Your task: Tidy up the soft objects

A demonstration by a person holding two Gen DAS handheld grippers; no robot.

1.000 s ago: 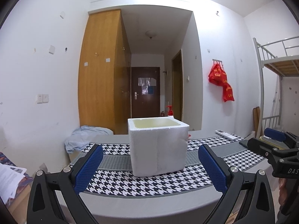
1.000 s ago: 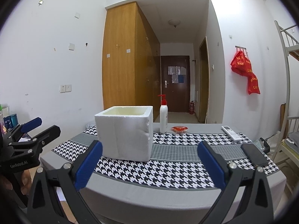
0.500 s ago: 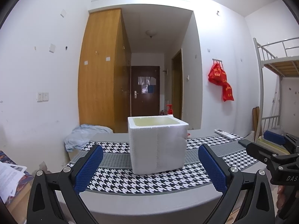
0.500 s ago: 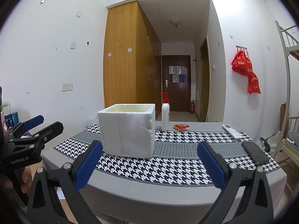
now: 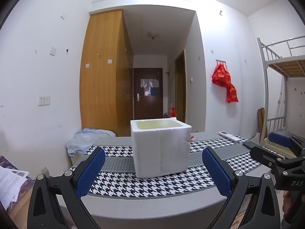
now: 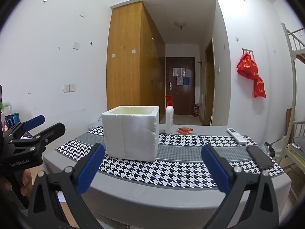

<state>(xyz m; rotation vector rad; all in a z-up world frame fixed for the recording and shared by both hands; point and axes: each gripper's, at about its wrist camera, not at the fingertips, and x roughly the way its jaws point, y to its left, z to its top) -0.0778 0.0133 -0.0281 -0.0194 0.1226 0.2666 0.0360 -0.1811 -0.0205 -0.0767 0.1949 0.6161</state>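
A white foam box (image 5: 161, 148) with an open top stands on the houndstooth table runner; it also shows in the right wrist view (image 6: 131, 132). My left gripper (image 5: 152, 169) is open and empty, in front of the box at the table's near edge. My right gripper (image 6: 152, 168) is open and empty, before the near edge to the box's right. A small red packet (image 6: 184, 130) lies behind the box next to a white pump bottle (image 6: 169, 121). A pale blue cloth (image 5: 85, 138) lies heaped past the table's far left.
A white remote (image 6: 237, 135) and a black phone (image 6: 260, 156) lie at the table's right. Each gripper shows in the other's view, the right one (image 5: 278, 152) and the left one (image 6: 32, 133). A bunk bed (image 5: 282, 87) stands right. Papers (image 5: 11, 183) lie low left.
Both grippers have drawn back and sunk a little, so the table edge sits higher in view. Both stay open. The box has not moved.
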